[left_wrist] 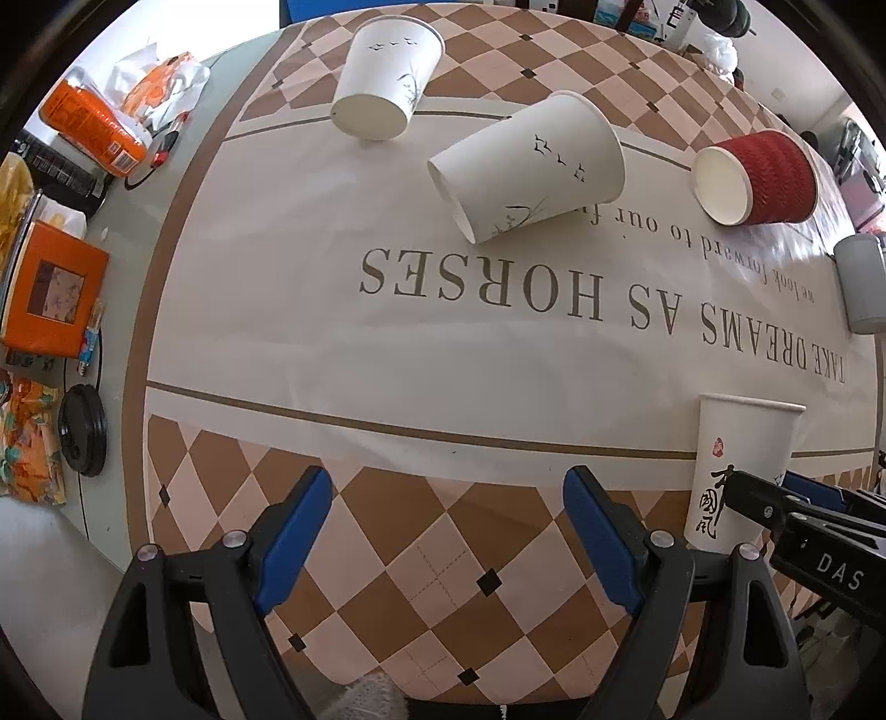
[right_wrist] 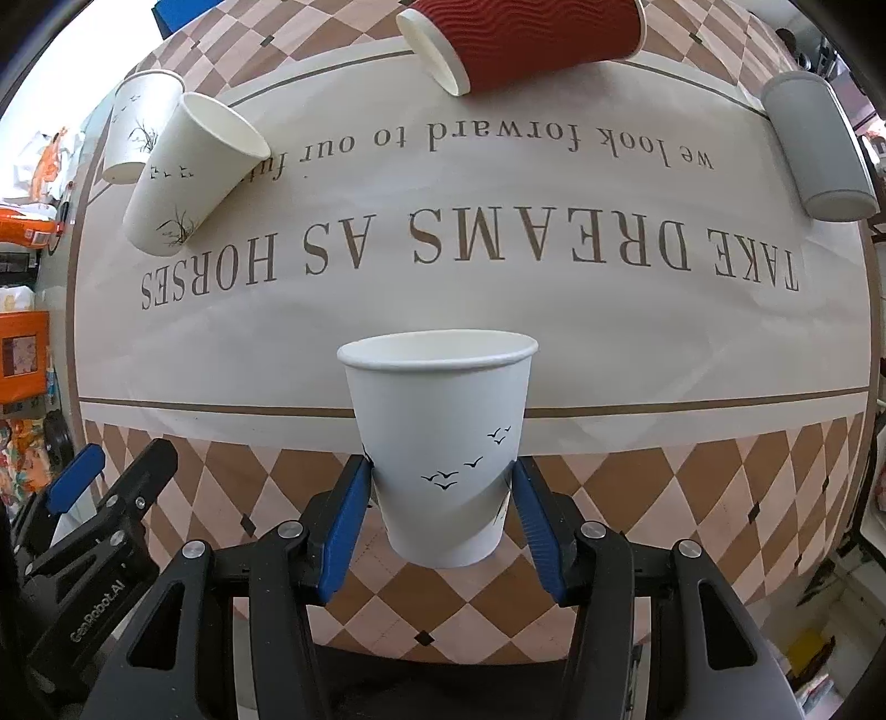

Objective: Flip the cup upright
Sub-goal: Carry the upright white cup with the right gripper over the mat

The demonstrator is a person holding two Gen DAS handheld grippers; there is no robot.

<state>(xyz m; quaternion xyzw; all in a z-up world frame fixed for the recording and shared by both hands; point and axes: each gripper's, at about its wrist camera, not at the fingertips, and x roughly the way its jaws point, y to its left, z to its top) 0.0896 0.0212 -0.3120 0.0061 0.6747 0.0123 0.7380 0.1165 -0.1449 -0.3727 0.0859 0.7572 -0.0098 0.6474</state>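
My right gripper (right_wrist: 440, 487) is shut on a white paper cup (right_wrist: 443, 437) with bird prints, held upright with its mouth up, its base at the near checkered border of the table mat. The same cup (left_wrist: 739, 471) shows at the right in the left wrist view, beside the right gripper's fingers (left_wrist: 764, 501). My left gripper (left_wrist: 448, 518) is open and empty above the near checkered border. Another white cup (left_wrist: 529, 166) (right_wrist: 191, 177) lies on its side mid-table. A third white cup (left_wrist: 385, 77) (right_wrist: 138, 124) stands upside down at the far left.
A red ribbed cup (left_wrist: 761, 177) (right_wrist: 531, 41) lies on its side at the far edge. A grey cup (left_wrist: 861, 282) (right_wrist: 819, 147) lies at the right. Orange boxes (left_wrist: 52, 288), packets and a black lid (left_wrist: 83, 429) crowd the table's left side beyond the mat (left_wrist: 387, 343).
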